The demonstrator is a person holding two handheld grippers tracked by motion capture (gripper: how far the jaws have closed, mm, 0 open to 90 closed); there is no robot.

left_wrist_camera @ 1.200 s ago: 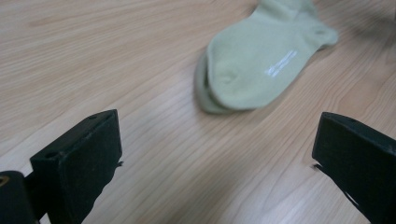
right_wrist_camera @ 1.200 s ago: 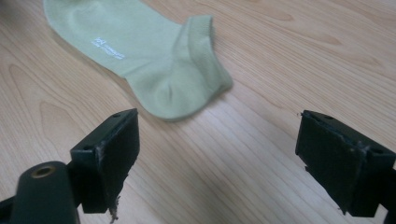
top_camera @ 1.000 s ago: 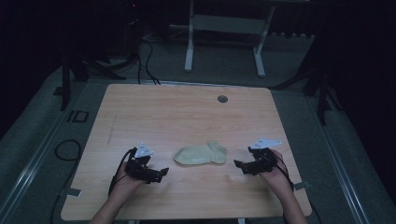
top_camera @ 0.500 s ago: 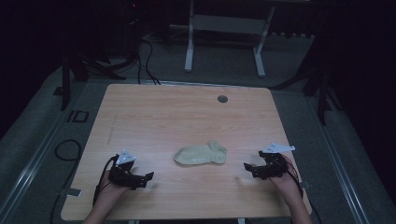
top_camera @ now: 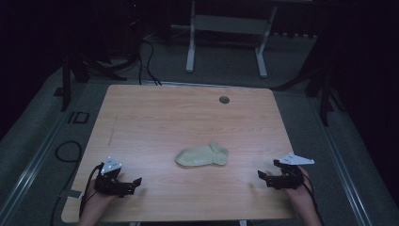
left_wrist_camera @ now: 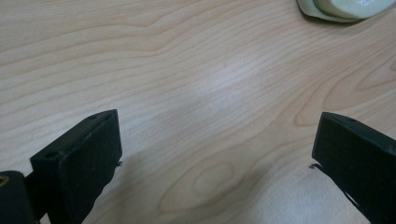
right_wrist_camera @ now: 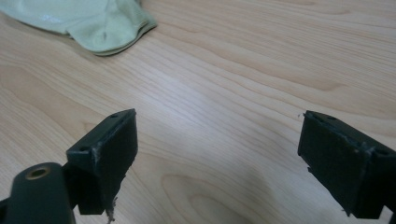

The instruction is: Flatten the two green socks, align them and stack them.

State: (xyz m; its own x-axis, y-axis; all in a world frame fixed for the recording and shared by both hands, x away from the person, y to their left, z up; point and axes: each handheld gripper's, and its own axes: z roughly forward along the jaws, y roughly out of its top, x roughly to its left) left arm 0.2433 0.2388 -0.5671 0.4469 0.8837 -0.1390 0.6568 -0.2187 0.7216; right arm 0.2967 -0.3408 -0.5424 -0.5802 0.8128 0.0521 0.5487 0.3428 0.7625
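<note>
Both grippers rest with fingers spread and empty near the counter's (top_camera: 141, 117) front edge, the sock (top_camera: 202, 155) lying mid-counter between them, long axis 3-to-9, roughly equally far from left gripper (top_camera: 134, 182) and right gripper (top_camera: 261, 175).

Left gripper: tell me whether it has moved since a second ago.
Yes. The left gripper has drawn back toward the table's near left corner, farther from the sock, which stayed put.

Pale green sock (top_camera: 202, 155) on light wood-grain table (top_camera: 179, 113).
</note>
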